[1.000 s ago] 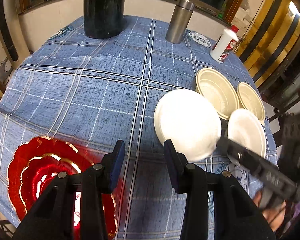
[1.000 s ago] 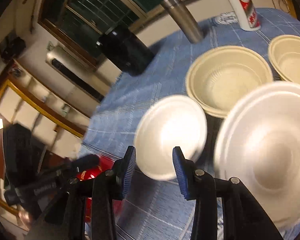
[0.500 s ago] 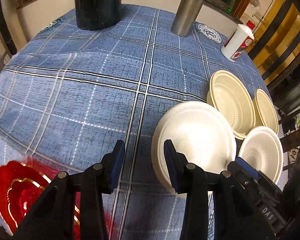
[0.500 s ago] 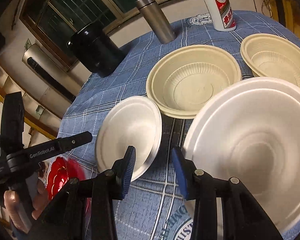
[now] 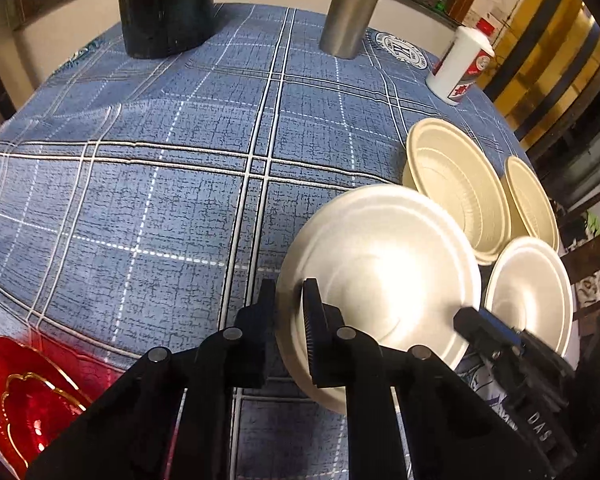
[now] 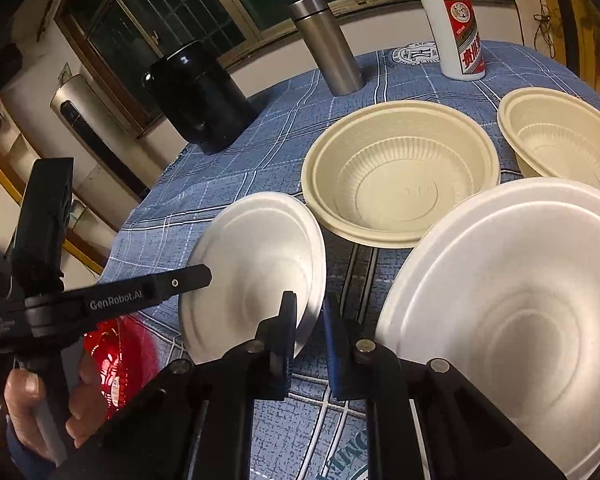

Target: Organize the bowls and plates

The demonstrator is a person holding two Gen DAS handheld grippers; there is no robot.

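Left wrist view first: the left gripper (image 5: 290, 304) has its jaws closed down on the near-left rim of the white plate (image 5: 380, 276), one jaw outside the edge and the ribbed one over the inner face, with only the thin rim between them. The plate lies ahead and to the right of those jaws on the blue checked tabletop (image 5: 160, 160). At its opposite edge the right gripper (image 5: 470, 320) reaches in from the lower right. Beyond it stand two cream bowls (image 5: 456, 184), and a white bowl (image 5: 528, 292) sits just beside the plate. A red plate (image 5: 24, 396) lies well apart at the lower left. Right wrist view: the right gripper (image 6: 310, 312) has its jaws pinched on the plate's (image 6: 252, 276) near-right rim, so the plate runs away to the upper left. There, the left gripper (image 6: 196, 276), held in a hand (image 6: 40, 400), meets the far edge. Both hands thus hold the same plate from opposite sides. The plate looks tilted, its right edge raised, though whether it has left the cloth I cannot tell. My guess is that any lift depends on both hands moving together.
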